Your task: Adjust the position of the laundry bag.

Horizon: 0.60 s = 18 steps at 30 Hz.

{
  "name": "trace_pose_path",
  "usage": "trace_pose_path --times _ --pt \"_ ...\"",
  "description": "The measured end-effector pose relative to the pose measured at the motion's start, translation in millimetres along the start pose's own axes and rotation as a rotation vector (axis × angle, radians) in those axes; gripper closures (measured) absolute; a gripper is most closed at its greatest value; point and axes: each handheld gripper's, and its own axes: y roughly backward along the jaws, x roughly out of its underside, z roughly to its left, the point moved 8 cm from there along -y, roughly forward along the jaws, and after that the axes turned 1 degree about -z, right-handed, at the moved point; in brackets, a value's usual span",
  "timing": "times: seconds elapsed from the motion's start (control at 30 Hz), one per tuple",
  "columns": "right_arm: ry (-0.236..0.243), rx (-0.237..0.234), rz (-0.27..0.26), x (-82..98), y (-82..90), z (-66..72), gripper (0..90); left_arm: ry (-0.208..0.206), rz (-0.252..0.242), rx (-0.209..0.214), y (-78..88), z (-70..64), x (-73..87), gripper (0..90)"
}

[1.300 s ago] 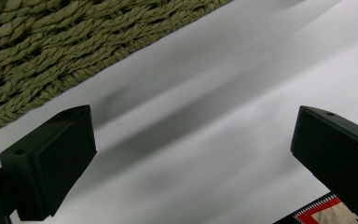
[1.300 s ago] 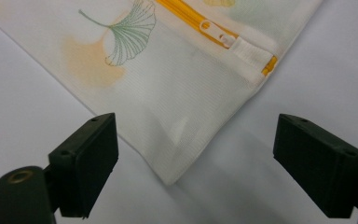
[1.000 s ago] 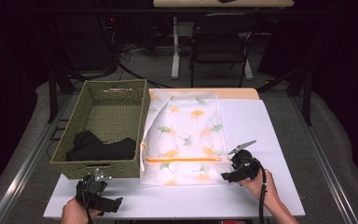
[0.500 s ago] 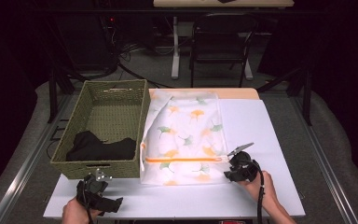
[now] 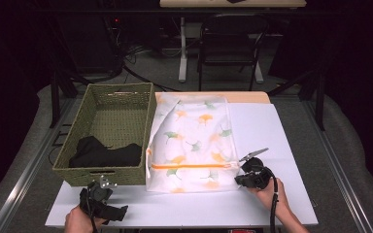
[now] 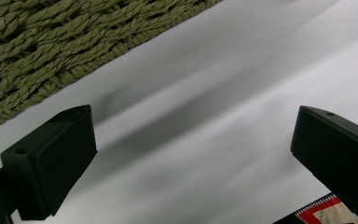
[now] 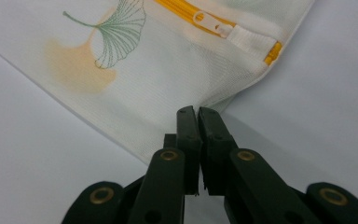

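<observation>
- A white mesh laundry bag (image 5: 193, 141) printed with green and orange ginkgo leaves lies flat on the white table, its long side running away from the person and its left edge just beside a woven basket.
- An orange zipper (image 5: 194, 166) crosses the bag near its close end and is drawn shut; in the right gripper view its white pull (image 7: 207, 22) sits near the bag's right edge, next to a white fabric tab.
- The bag's near right corner (image 7: 193, 100) is slightly puckered and lifted where black jaws pinch the mesh; the rest of the fabric lies smooth.
</observation>
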Motion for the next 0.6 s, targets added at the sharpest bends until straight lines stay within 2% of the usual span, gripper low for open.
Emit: trace_pose_path --times 0.07,0.23,0.27,0.6 --pt "-0.008 0.000 -0.002 0.2 0.5 0.6 88.6 0.007 0.005 -0.003 0.1 0.0 0.5 0.1" --pt "0.006 0.001 0.003 1.8 2.3 0.3 88.9 0.011 0.005 -0.002 0.7 -0.2 0.9 0.1" --pt "-0.008 -0.005 0.002 1.7 2.7 1.6 88.9 0.012 0.003 0.000 0.7 -0.7 0.8 0.1" --pt "-0.025 -0.006 -0.009 6.4 8.6 -1.4 89.0 0.003 0.004 0.007 1.3 -6.7 -1.1 0.0"
